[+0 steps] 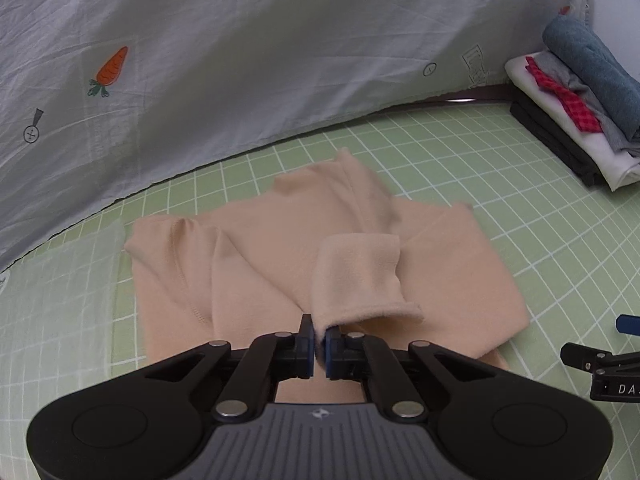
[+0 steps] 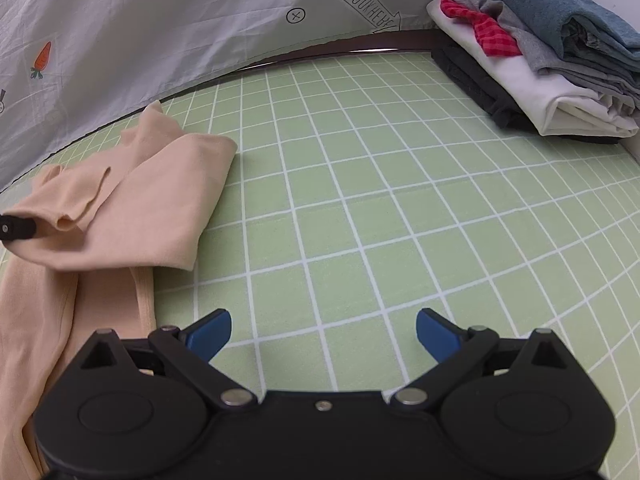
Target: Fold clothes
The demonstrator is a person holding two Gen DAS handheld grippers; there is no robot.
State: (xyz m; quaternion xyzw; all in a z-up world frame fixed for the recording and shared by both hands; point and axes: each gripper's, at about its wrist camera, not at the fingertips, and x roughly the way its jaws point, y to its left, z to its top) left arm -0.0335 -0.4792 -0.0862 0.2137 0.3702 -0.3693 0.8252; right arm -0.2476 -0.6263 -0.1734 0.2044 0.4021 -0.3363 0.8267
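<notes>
Left tool (image 1: 319,340): tilted steeply down, jaws clenched on the sleeve cuff (image 1: 362,280) of the peach garment (image 1: 460,276), cuff lifted just ahead of its tips.
Right tool (image 2: 324,334): tilted down over bare green grid counter (image 2: 360,200), jaws spread wide, grasping nothing.
Peach garment: partly folded, left of the right tool.
Folded stack (image 2: 552,60): far ahead, right.

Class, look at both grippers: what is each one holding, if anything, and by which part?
The left gripper pinches the peach top by its sleeve cuff. The right gripper is open and holds nothing.
</notes>
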